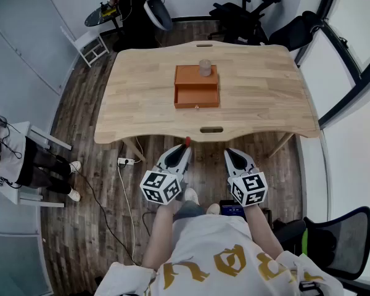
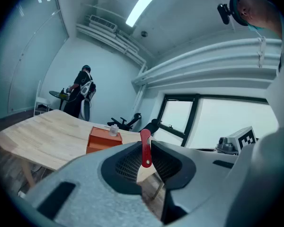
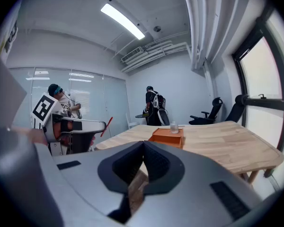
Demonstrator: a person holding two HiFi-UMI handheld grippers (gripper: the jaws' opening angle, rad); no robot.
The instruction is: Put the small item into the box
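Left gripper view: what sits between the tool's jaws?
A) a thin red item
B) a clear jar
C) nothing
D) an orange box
A: the left tool is closed on a thin red item, while the orange box stands far off on the table.

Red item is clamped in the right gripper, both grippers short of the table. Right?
No: the red item sits in the left gripper, not the right gripper, which is shut and empty. The left gripper view shows it. Both are short of the table.
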